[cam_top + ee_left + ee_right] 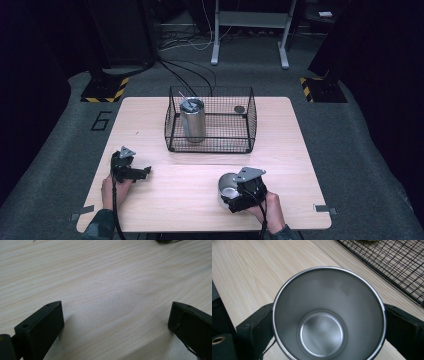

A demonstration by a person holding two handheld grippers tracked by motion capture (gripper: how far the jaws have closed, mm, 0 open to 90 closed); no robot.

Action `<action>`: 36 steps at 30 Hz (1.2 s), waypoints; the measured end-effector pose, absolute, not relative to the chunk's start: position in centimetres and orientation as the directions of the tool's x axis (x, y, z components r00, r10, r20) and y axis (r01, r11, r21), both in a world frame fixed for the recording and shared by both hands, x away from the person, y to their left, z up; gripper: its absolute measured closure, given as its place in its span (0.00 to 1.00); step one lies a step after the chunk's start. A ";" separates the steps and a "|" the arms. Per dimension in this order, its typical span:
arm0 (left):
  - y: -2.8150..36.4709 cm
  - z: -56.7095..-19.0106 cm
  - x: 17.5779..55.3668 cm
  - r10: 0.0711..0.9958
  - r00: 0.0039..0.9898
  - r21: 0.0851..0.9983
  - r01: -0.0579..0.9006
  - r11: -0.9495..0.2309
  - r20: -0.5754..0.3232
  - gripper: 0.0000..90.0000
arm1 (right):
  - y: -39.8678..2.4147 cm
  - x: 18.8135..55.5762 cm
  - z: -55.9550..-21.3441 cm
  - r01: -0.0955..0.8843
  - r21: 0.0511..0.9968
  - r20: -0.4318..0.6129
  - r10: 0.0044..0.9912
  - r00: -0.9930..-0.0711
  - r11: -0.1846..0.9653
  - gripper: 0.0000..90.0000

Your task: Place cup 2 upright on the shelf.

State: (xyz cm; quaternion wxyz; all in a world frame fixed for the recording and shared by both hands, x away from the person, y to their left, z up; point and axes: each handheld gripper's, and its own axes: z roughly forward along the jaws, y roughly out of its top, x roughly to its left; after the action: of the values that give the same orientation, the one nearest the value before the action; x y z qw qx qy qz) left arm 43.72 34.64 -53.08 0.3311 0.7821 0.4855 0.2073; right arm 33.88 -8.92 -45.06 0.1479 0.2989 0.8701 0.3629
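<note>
An empty steel cup (226, 184) stands upright on the wooden table (175, 205) near its front right. My right gripper (232, 197) is shut on it, one jaw against each side of the cup (322, 315). At the front left my left gripper (144, 172) lies low over the table, open, with bare wood between its jaws (116, 312). A black wire basket (250, 120) stands at the table's back middle. Inside its left part is a tall steel tumbler (193, 122) with a lid and a straw.
A small dark round disc (239, 109) lies in the basket's back right corner. The basket's wire wall (392, 267) runs close past the cup's far side. Cables, a frame's legs (216, 50) and striped floor plates (102, 90) lie beyond the table.
</note>
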 end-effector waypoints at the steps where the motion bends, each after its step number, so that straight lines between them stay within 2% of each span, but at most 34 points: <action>1: 34.7 -53.1 43.7 0.896 0.444 0.719 0.621 -0.313 0.007 0.00 | -8.9 33.9 -45.1 0.414 0.720 -0.040 0.628 -0.777 0.557 0.06; 10: 34.7 -53.1 43.7 0.896 0.443 0.719 0.621 -0.313 0.008 0.00 | -9.5 34.1 -44.8 0.417 0.746 -0.009 0.633 -0.774 0.520 0.06; 36: 34.7 -53.1 43.7 0.897 0.441 0.718 0.622 -0.312 0.008 0.00 | -11.0 36.0 -42.4 0.403 0.761 -0.047 0.663 -0.747 0.508 0.06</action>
State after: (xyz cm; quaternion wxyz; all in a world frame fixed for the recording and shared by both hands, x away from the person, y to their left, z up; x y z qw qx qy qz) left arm 43.72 34.65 -53.06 0.3294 0.7824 0.4854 0.2092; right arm 36.03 -11.01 -42.40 0.1691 0.3131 0.8517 0.3847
